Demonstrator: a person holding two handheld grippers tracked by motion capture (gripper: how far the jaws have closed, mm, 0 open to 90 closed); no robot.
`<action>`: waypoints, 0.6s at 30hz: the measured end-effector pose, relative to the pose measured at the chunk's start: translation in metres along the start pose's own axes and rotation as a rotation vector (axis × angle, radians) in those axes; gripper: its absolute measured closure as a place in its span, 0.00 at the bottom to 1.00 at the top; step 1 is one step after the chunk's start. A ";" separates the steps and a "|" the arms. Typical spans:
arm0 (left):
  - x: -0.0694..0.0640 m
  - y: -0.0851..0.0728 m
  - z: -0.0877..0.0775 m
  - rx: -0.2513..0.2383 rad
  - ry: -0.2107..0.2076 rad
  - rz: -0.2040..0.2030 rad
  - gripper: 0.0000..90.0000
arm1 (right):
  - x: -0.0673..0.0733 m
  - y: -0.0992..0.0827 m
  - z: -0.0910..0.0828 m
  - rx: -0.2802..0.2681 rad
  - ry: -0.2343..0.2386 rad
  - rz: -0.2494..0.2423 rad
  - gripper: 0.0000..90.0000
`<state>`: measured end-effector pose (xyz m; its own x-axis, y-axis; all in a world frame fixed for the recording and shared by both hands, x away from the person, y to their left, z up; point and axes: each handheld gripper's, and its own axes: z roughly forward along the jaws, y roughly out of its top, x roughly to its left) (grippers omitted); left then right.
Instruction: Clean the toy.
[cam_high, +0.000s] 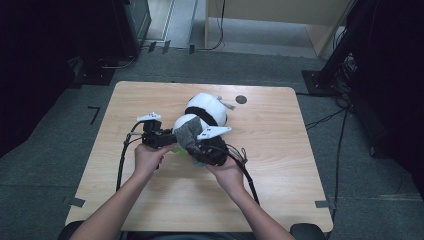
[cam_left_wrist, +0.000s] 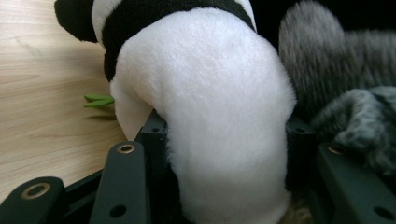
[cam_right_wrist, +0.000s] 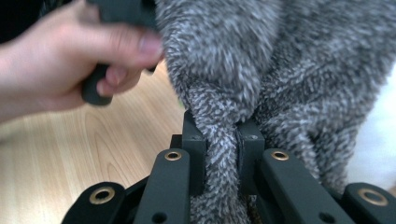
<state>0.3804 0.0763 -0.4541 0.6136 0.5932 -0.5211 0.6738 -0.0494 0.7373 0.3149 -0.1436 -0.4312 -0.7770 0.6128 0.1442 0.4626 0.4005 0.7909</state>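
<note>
Near the middle of the worktop (cam_high: 280, 150), a little toward the person's edge, both hands meet over a plush panda (cam_high: 206, 109) and a piece of grey fuzzy cloth (cam_high: 187, 132). The left hand (cam_high: 148, 157) comes in from the near edge with the forearm slanting up and to the right; its left gripper (cam_high: 162, 137) lies roughly level and points toward the toy. In the left gripper view its jaws are clamped on a white limb of the panda (cam_left_wrist: 224, 140), the plush bulging between the two pads. The right hand (cam_high: 227, 170) comes in from the near edge too, forearm slanting up and to the left, and its right gripper (cam_high: 202, 150) points at the cloth. In the right gripper view the jaws are pinched tight on a twisted fold of the grey cloth (cam_right_wrist: 222, 140), which spreads upward and hangs over the panda's near end. The left hand (cam_right_wrist: 70, 60) shows there too, fingers wrapped round its handle.

The toy's black-and-white body stretches toward the far edge, near a small dark round mark (cam_high: 241, 99). A green leaf-like bit (cam_left_wrist: 99, 100) lies on the wood beside the panda. Bare wood runs wide to the left and right edges and along the near edge.

The surface is pale wood grain with rounded corners. Around it lies grey carpet (cam_high: 375, 195), with cables (cam_high: 327, 119) trailing at the right and dark equipment at both far sides.
</note>
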 end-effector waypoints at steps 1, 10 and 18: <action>0.001 0.000 0.000 0.000 0.007 0.003 0.55 | 0.002 -0.003 0.004 0.009 -0.003 -0.019 0.89; 0.001 0.003 -0.005 -0.032 -0.024 -0.014 0.55 | -0.003 -0.027 0.039 0.151 -0.020 -0.053 0.89; 0.010 0.004 -0.010 -0.057 -0.021 -0.043 0.55 | -0.029 -0.029 0.028 0.139 -0.048 0.003 0.89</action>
<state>0.3845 0.0900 -0.4522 0.5934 0.5769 -0.5613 0.6757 0.0218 0.7369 0.3356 -0.1538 -0.4748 -0.7556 0.6448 0.1155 0.5224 0.4868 0.7001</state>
